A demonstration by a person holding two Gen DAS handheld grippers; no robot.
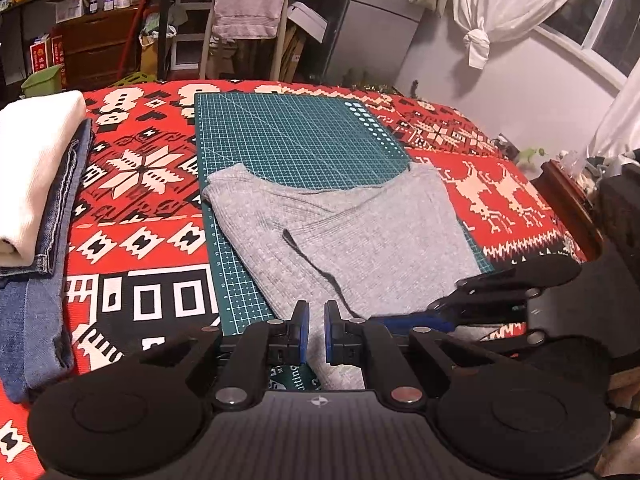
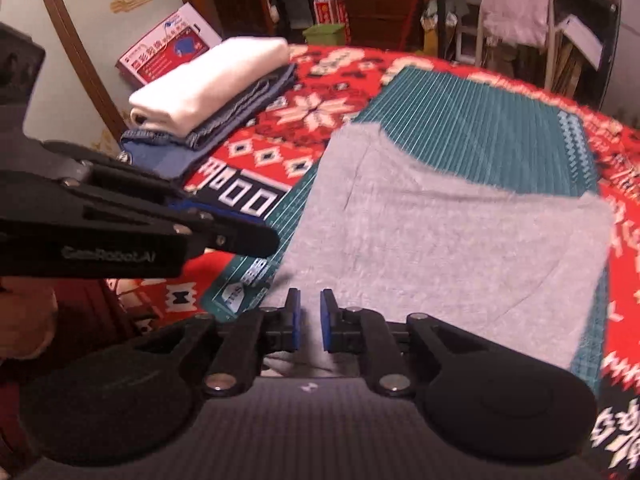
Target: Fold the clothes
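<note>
Left wrist view: grey garment [image 1: 344,236] lies part-folded on the green mat [image 1: 296,136], both hand-held grippers [image 1: 317,334] [image 2: 307,320] slightly parted, empty at its near hem, which next wants pinching and folding over.

Green gridded cutting mat [image 1: 296,136] at centre, lying on red patterned blanket [image 1: 148,184] with white snowflakes and reindeer. Knotted white curtain [image 1: 478,46] at 1 o'clock beside window [image 1: 600,20]. Green plastic bin [image 1: 42,80] at 10 o'clock. Red-and-white carton [image 2: 168,52] against wall at 11 o'clock in right wrist view.
</note>
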